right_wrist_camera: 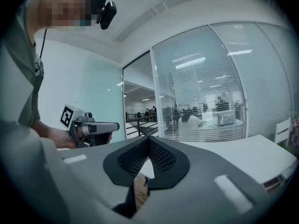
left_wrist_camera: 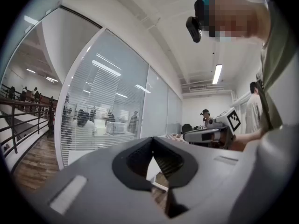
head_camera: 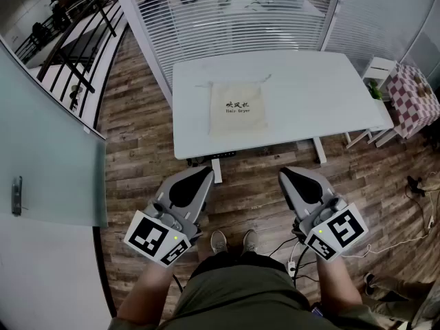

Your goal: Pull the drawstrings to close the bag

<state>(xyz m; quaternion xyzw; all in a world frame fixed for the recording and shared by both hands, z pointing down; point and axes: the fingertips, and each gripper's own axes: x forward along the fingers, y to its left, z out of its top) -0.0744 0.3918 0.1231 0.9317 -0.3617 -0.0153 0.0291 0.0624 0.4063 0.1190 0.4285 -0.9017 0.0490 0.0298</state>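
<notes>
- the left gripper [head_camera: 205,171] is held low at near left, over the wooden floor [head_camera: 254,184]; its jaws are pressed together with nothing between them.
- the right gripper [head_camera: 284,172] is at near right, level with the left one and apart from it; its jaws are likewise closed and empty.
- both grippers point towards the far side, at the white table [head_camera: 309,95], and stop short of its near edge.
- the beige drawstring bag [head_camera: 237,106] lies flat on the table, left of the table's middle, with dark print on its face.
- its drawstrings [head_camera: 258,81] trail loose at the far edge of the bag, one running off to the right.
- neither gripper touches the bag or the strings.
- a glass wall with blinds [head_camera: 240,19] stands beyond the table; a checked cloth [head_camera: 412,98] shows at far right.
</notes>
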